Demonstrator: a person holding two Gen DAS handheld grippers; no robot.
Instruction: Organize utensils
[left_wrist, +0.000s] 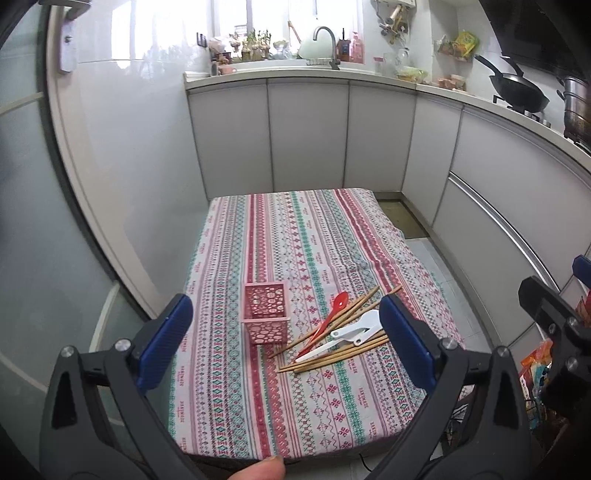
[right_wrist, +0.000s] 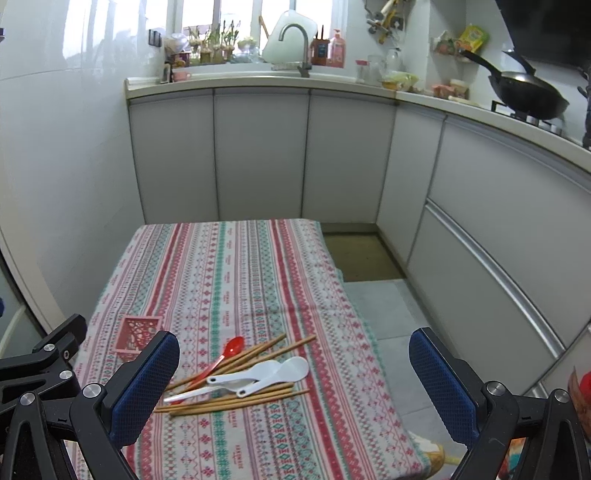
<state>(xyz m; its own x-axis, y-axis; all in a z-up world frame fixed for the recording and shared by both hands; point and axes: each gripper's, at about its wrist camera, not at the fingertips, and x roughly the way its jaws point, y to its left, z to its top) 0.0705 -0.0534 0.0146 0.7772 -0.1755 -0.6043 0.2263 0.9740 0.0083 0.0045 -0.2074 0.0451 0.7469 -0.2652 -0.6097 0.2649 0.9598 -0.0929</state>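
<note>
There, wooden chopsticks (right_wrist: 236, 373) and spoons (right_wrist: 266, 374) lie jumbled beside a pink holder (left_wrist: 265, 312).

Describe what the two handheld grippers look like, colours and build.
Both match: the left gripper and right gripper have black angular plastic frames with silver round bolt heads at the joints, and each finger carries a dark blue textured pad. No cables or sleeves show.
</note>
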